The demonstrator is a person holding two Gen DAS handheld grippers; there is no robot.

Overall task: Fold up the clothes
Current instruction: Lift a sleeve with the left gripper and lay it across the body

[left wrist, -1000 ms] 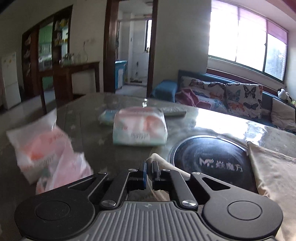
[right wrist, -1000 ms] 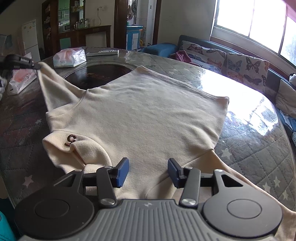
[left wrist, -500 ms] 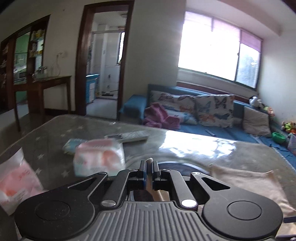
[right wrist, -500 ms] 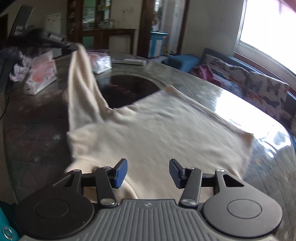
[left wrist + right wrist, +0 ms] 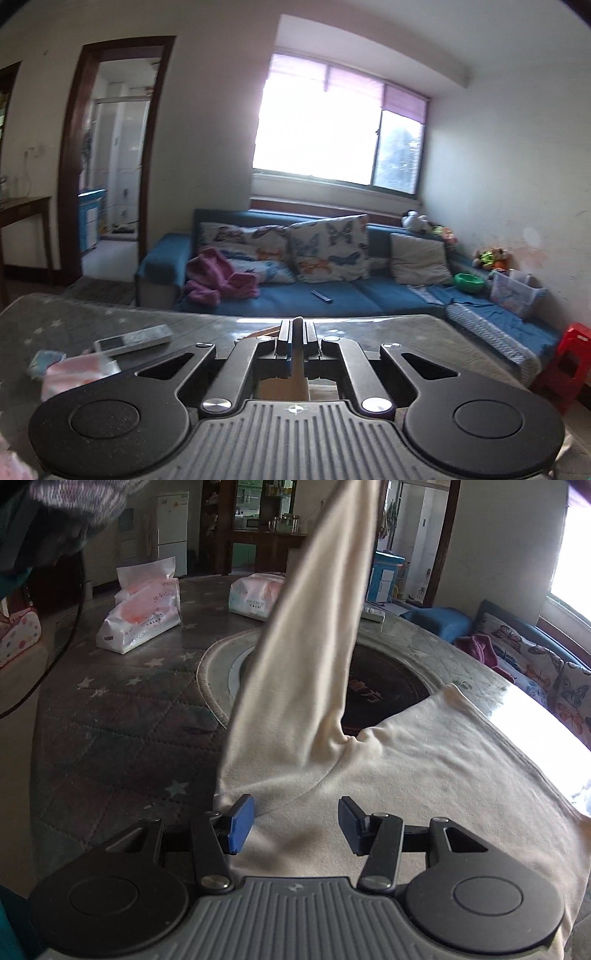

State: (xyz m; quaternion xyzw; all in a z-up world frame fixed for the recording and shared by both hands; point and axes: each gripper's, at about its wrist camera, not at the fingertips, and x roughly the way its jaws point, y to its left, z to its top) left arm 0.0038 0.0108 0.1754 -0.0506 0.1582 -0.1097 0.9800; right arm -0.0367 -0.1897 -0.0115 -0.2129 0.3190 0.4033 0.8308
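Observation:
A cream long-sleeved shirt (image 5: 424, 775) lies flat on the round table (image 5: 122, 731). Its sleeve (image 5: 314, 635) is pulled up high and taut, running out of the top of the right wrist view. My left gripper (image 5: 295, 332) is shut on the sleeve's end; a strip of cream cloth (image 5: 282, 386) shows between and under its fingers, high above the table. My right gripper (image 5: 295, 827) is open and empty, low over the shirt near the shoulder, its fingers on either side of bare cloth.
Tissue packs (image 5: 144, 616) (image 5: 255, 594) and a remote (image 5: 373, 613) lie on the far side of the table; the remote (image 5: 135, 338) also shows in the left wrist view. A black round hotplate (image 5: 384, 694) sits mid-table. A blue sofa (image 5: 332, 291) with cushions stands beyond.
My left gripper has lifted the sleeve from table height to well above it and swung toward the sofa. My right gripper has shifted toward the shoulder and stayed open.

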